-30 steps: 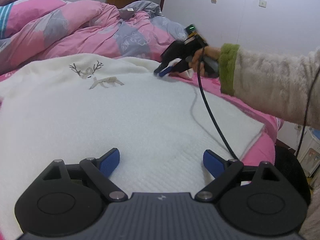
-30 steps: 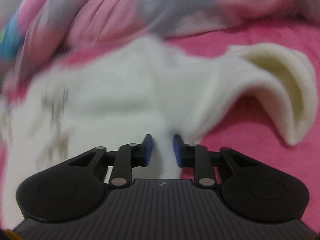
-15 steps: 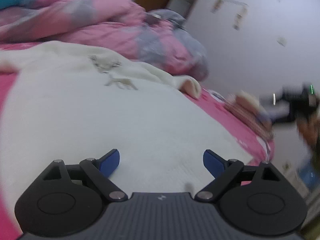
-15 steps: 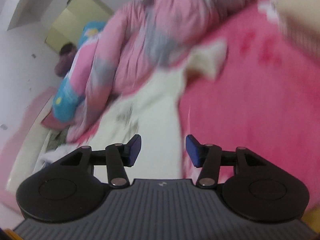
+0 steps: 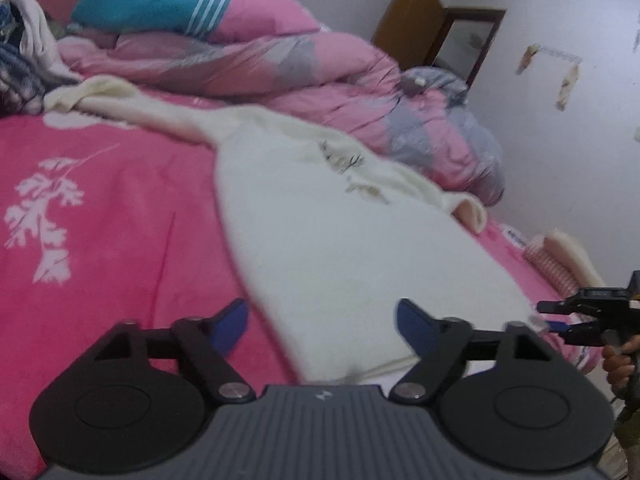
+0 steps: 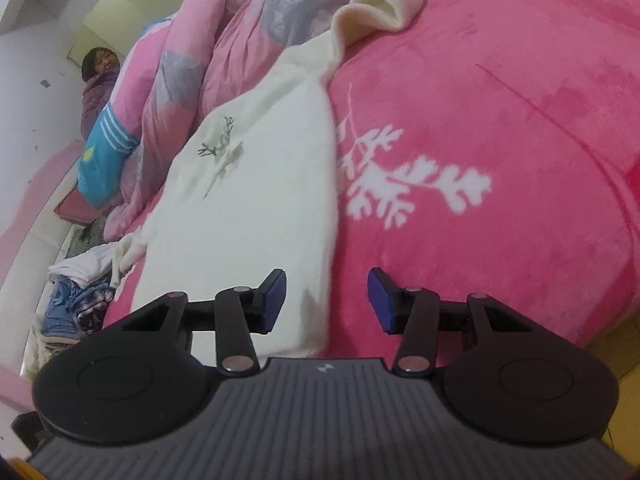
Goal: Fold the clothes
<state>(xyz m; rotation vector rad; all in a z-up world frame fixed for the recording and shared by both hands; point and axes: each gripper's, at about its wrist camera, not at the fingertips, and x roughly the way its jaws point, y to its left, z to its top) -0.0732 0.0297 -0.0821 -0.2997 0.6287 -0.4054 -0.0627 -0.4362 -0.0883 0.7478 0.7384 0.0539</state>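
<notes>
Left claw (image 5: 320,326), black w/ blue pads, is spread wide and empty, hovering over the near hem of the cream-white fleece sweater (image 5: 344,248); its left pad sits above the hot-pink plush bedspread w/ white leaf print (image 5: 100,216), its right pad above the sweater. Right claw (image 6: 326,300) is also spread, nothing between its pads, just over the sweater's (image 6: 256,200) right-hand edge where it meets the bedspread (image 6: 500,120). In the left wrist view the right claw (image 5: 554,317) shows at the far right edge, held by a hand (image 5: 620,364), close beside the sweater's corner; can't tell if it touches.

Sweater lies spread flat on the bed, front up, w/ a small grey deer embroidery (image 6: 220,148) on the chest. One sleeve (image 5: 128,108) stretches out to the far left; the other sleeve's cuff (image 6: 380,8) is curled open on the bedspread.

Behind the sweater a rumpled pink-and-grey quilt (image 5: 280,64) is heaped, w/ a teal striped cloth (image 5: 160,4) on top. A pile of mixed clothes (image 6: 76,300) sits past the bed's far end. A person (image 6: 100,80) is by the wall, in the right wrist view.
</notes>
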